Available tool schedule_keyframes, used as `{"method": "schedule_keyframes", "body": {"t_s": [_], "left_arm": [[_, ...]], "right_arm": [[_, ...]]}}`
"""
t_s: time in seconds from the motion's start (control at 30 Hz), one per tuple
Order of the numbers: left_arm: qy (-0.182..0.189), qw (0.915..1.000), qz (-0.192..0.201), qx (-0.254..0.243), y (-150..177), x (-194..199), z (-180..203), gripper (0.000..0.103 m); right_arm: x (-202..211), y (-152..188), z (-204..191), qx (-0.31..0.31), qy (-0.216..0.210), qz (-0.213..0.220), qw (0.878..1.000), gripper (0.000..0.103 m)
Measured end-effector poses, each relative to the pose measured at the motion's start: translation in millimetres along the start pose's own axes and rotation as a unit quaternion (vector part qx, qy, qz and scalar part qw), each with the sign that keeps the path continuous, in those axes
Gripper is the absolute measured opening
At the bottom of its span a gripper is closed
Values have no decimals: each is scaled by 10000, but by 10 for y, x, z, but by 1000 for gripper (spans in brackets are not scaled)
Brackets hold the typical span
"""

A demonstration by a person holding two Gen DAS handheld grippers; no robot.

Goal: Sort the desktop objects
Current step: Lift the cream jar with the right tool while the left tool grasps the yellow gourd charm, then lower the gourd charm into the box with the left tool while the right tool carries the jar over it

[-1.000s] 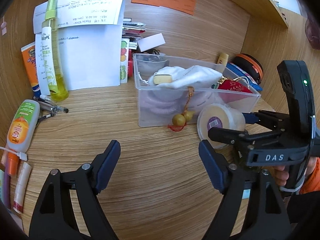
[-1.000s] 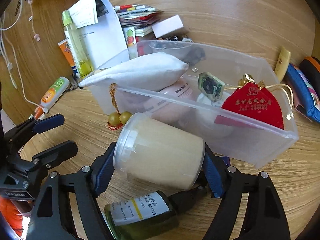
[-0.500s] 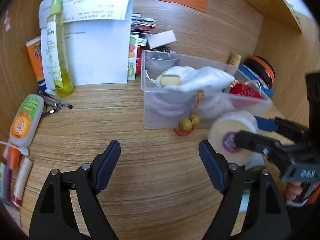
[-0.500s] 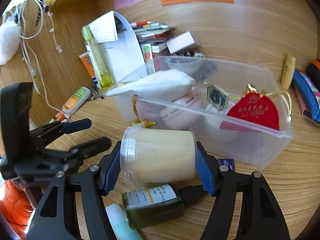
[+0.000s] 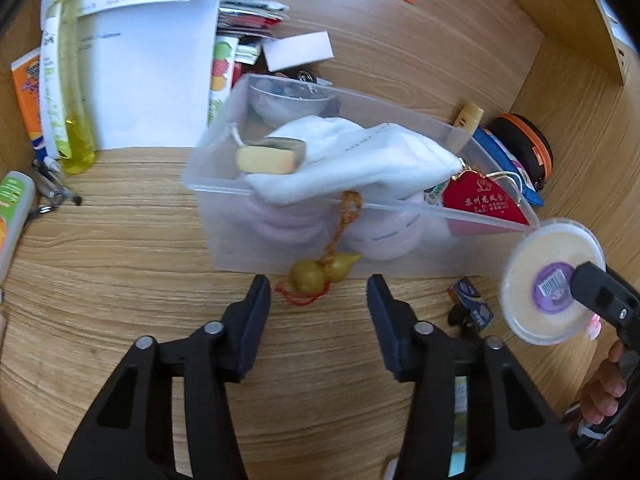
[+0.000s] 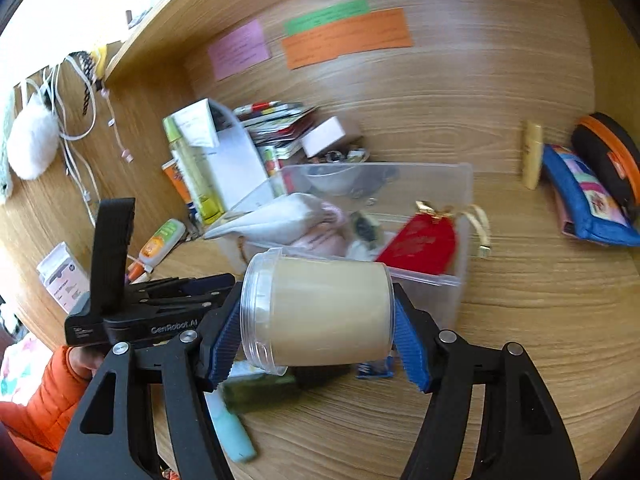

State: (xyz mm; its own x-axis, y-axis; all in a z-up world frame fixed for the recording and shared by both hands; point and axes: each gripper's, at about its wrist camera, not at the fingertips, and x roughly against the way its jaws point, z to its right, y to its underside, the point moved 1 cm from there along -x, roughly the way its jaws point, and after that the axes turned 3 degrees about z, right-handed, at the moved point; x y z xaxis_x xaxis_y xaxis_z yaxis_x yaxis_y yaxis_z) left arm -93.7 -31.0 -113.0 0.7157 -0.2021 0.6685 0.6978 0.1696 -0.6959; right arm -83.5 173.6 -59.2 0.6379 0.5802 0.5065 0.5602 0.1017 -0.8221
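My right gripper [image 6: 316, 300] is shut on a clear jar of cream paste [image 6: 320, 312], held on its side above the desk, just in front of the clear plastic bin [image 6: 460, 280]. In the left wrist view that jar [image 5: 548, 280] hangs off the bin's right corner. The bin [image 5: 224, 190] holds a white cloth bag, pink items and a red pouch. A gold gourd charm [image 5: 324, 274] dangles over its front wall. My left gripper [image 5: 317, 294] sits just short of the charm, its jaws closing with nothing between them.
A yellow-green bottle [image 5: 68, 80] and white papers stand at the back left, and an orange-capped tube [image 5: 12, 208] lies at the left edge. A blue pouch [image 6: 580, 196] and a black-orange case [image 6: 608, 156] lie right of the bin. A dark green bottle [image 6: 260, 392] lies under the jar.
My right gripper has lifted the jar off the desk and up toward the bin's near corner. My left gripper has moved in toward the gourd charm and its jaws have narrowed.
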Motion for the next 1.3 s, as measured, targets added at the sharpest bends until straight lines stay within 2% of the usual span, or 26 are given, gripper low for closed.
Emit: {"method": "schedule_keyframes", "body": {"t_s": [0.2,0.27,0.4,0.53,0.67,1.03,1.3], "left_arm": [[-130,9999,94,10,-52,-29,61,43],[-36,10000,67,1,-66,-43,78,43],[-94,9999,-39,7,-72,-111,82,42],[-90,10000,-38,13,-44,-144,78,33],[-90,9999,52,-43,-39,-133,89,31],[132,9992,364,50,15,199,91,31],[314,9968,730,100,-129,458,90,31]], "right_arm": [[55,31,163,-57,20,-21,10000,64],[54,41,197,-68,6,-35,10000,64],[49,64,232,-80,-57,-50,9999,64],[36,66,252,-138,-91,-49,9999,64],[28,59,238,-113,-76,-76,9999,64],[149,-71,136,83,-87,118,9999,64],[166,-289,78,212,-35,321,9993,64]]}}
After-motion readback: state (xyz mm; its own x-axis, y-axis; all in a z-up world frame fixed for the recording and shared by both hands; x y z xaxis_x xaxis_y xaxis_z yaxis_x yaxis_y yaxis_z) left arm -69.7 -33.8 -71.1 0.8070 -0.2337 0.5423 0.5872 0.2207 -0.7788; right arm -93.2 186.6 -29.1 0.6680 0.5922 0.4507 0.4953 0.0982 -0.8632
